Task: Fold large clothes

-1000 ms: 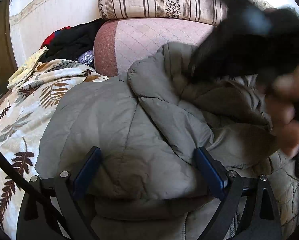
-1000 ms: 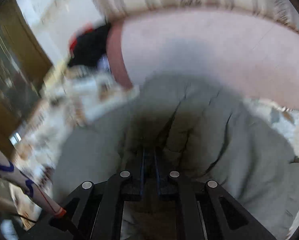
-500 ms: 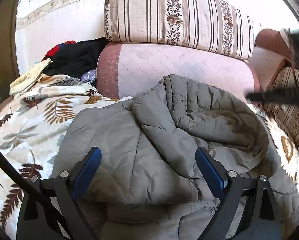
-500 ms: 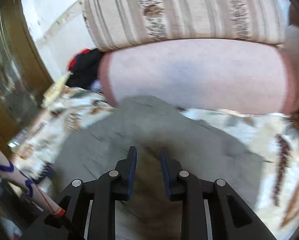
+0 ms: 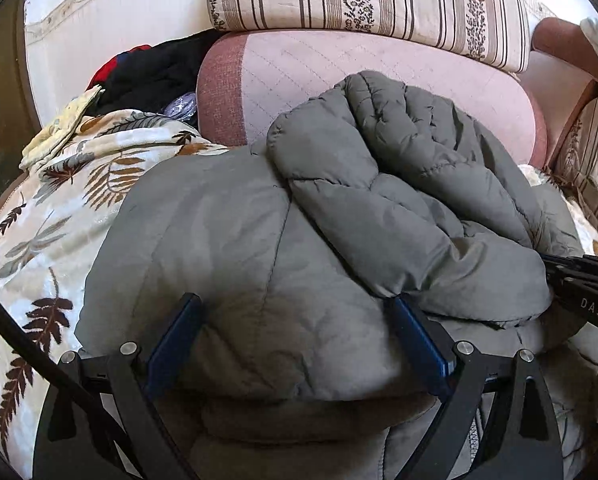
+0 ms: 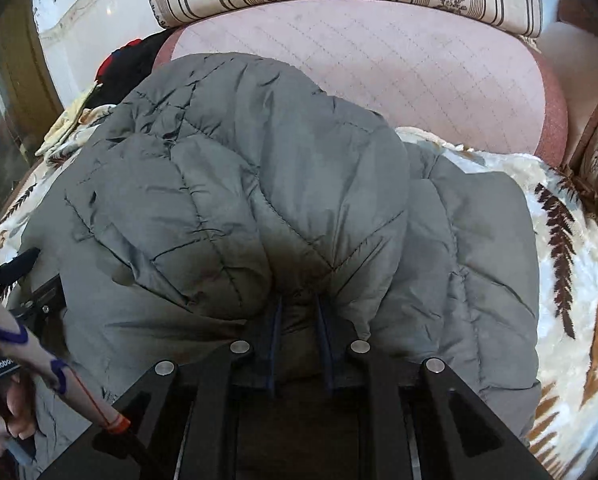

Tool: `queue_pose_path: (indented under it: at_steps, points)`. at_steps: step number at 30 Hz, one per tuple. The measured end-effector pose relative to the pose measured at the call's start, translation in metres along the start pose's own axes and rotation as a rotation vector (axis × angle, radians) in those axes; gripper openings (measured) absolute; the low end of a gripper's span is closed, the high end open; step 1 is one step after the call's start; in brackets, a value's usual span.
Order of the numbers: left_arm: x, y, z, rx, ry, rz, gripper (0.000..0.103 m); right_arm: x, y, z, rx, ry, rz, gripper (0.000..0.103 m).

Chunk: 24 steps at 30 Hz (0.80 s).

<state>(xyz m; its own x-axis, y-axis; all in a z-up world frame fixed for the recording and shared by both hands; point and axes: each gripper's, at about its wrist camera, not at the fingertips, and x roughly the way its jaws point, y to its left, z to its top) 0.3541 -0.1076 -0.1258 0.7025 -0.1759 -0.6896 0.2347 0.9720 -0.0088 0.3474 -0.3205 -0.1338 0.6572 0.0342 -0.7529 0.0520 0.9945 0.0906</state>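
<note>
The grey jacket (image 5: 299,264) bulges up between the left gripper (image 5: 295,320) fingers, jaws spread wide, pads not pressing. The right gripper (image 6: 299,312) is buried under a puffy fold of the jacket, jaws narrow and closing with fabric between them; whether they pinch it, I cannot tell. Half a second ago the right one was clear above the jacket; now it's down in it. Beneath lies a leaf-print blanket (image 5: 39,216), a pink cushion (image 6: 419,60) beyond.
</note>
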Motion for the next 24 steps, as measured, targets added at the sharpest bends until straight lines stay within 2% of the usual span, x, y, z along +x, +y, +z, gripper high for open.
queue_pose_path:
  at_steps: [4, 6, 10, 13, 16, 18, 21, 24]
  points:
    - [-0.008, 0.008, 0.004, -0.027, -0.01, -0.007, 0.094, -0.021, 0.0, 0.005, 0.032, -0.025, 0.017, 0.019]
    - [-0.015, 0.013, 0.008, -0.045, -0.028, -0.003, 0.094, -0.04, 0.002, 0.009, 0.052, -0.073, 0.032, 0.019]
    - [-0.019, 0.027, 0.012, -0.093, -0.046, 0.025, 0.094, -0.066, 0.024, 0.012, -0.003, -0.16, 0.049, 0.019]
    - [-0.009, 0.034, 0.009, -0.117, -0.002, 0.042, 0.094, -0.053, 0.043, 0.012, -0.026, -0.115, 0.098, 0.019]
    - [-0.002, 0.035, 0.005, -0.132, 0.03, 0.042, 0.094, -0.026, 0.058, 0.005, -0.068, -0.054, 0.054, 0.019]
    - [0.003, 0.033, 0.003, -0.127, 0.046, 0.041, 0.094, -0.004, 0.057, -0.001, -0.042, -0.007, 0.048, 0.019]
    - [0.006, 0.03, 0.001, -0.11, 0.053, 0.049, 0.095, 0.007, 0.056, -0.007, -0.029, -0.019, 0.046, 0.019]
    - [0.0, 0.034, 0.004, -0.13, 0.05, 0.031, 0.095, -0.004, 0.053, -0.003, -0.002, -0.013, 0.059, 0.019]
